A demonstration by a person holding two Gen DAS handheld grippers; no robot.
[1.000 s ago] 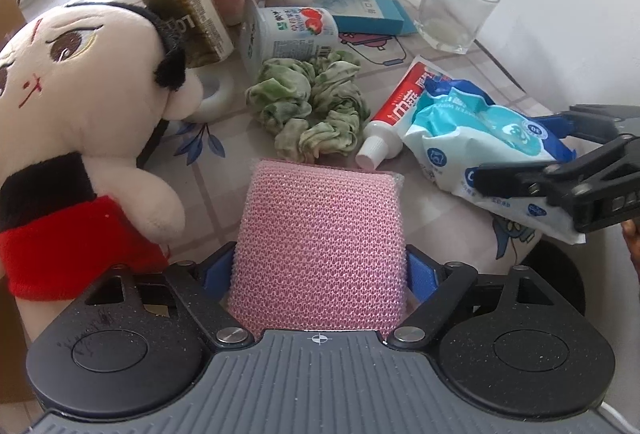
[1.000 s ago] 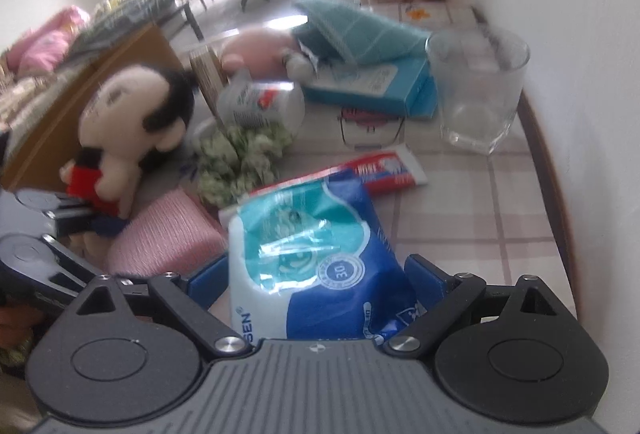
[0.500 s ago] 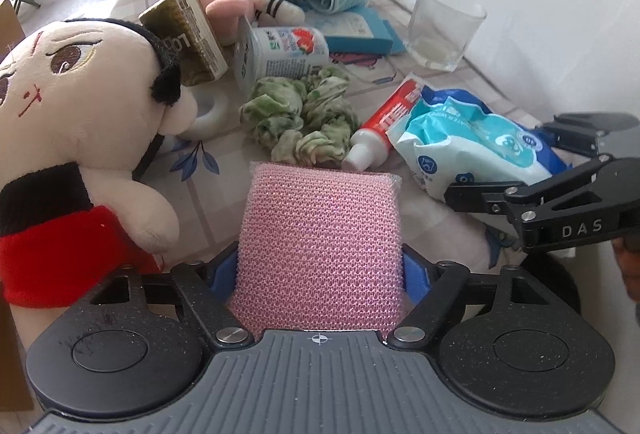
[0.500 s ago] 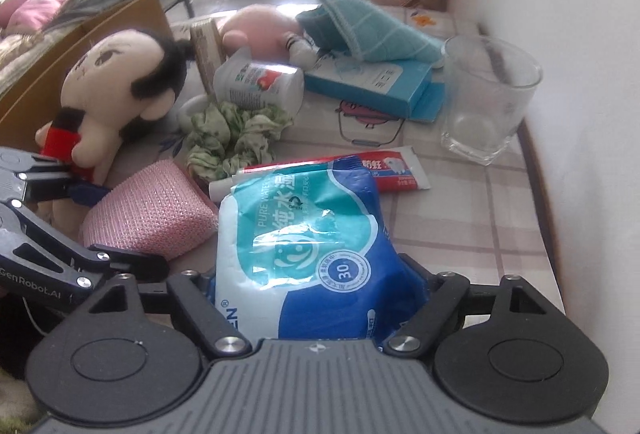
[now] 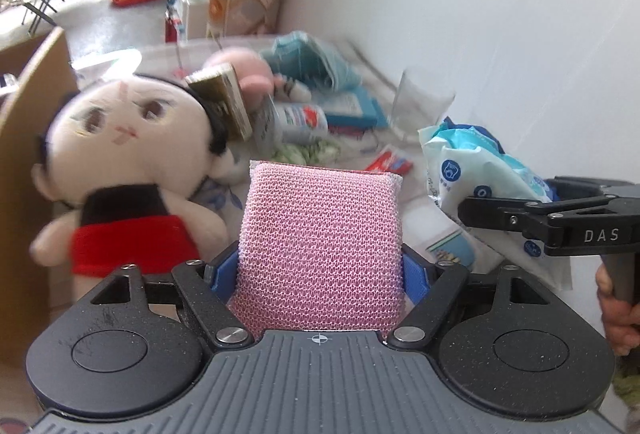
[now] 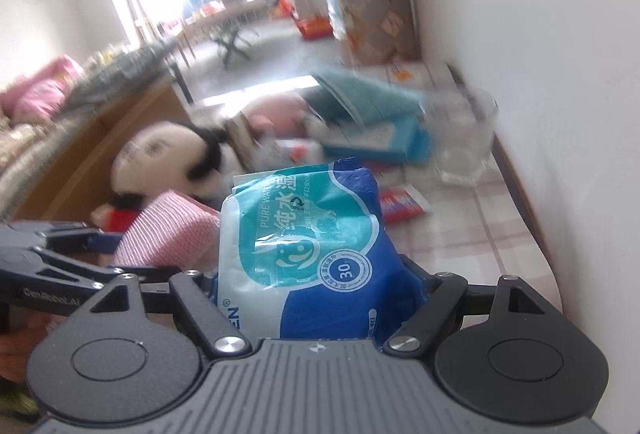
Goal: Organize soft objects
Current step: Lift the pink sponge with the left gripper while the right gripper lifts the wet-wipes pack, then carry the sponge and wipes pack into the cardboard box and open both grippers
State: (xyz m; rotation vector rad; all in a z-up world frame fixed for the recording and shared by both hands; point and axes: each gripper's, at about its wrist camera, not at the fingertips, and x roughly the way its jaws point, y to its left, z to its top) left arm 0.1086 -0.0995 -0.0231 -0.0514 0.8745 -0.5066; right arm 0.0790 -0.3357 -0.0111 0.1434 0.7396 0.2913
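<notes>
a cluttered tabletop (image 6: 472, 234) runs along a white wall. the left gripper (image 5: 320, 274) is clamped on a pink mesh sponge (image 5: 320, 242), held above the tabletop. the right gripper (image 6: 316, 286) grips a blue wet-wipe pack (image 6: 316, 246). beyond sit a plush doll (image 5: 132, 170), a glass (image 6: 460, 142) and a teal towel (image 5: 308, 58).

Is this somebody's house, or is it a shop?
Most likely somebody's house. A doll, a drinking glass and toothpaste lie jumbled on a table with a patterned cloth, and a sunny room with folding tables opens behind it.
</notes>
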